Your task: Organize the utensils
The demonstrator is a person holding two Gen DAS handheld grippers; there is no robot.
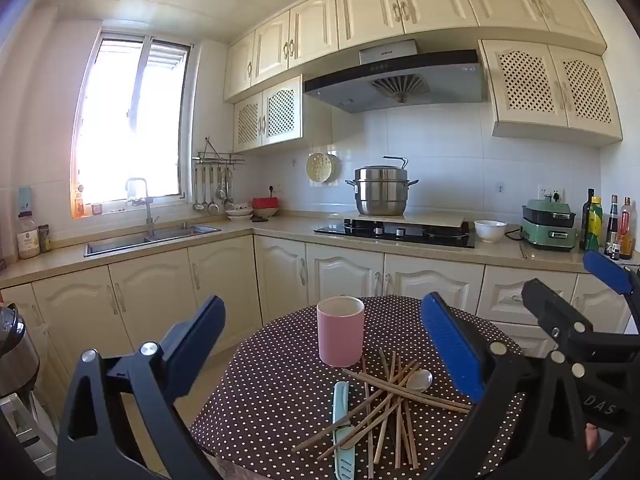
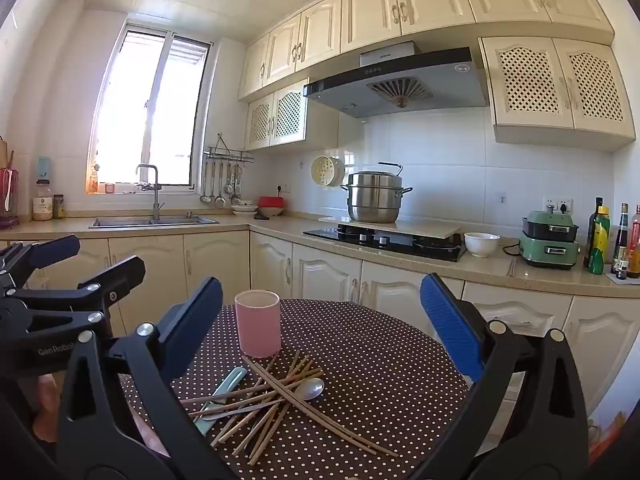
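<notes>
On round counter (image 1: 280,392) under brown dotted cloth: pink cup (image 1: 340,331) upright toward far side, just behind loose heap of wooden chopsticks (image 1: 384,404). Metal spoon (image 1: 418,380) buried in heap, bowl poking out right. Pale green knife (image 1: 341,420) flat at heap's left edge, some sticks crossing over it. Left tongs (image 1: 324,344) wide apart, nothing between, hovering near the counter. Right tongs (image 2: 324,328) likewise spread wide, gripping nothing, just beside the left pair.
</notes>
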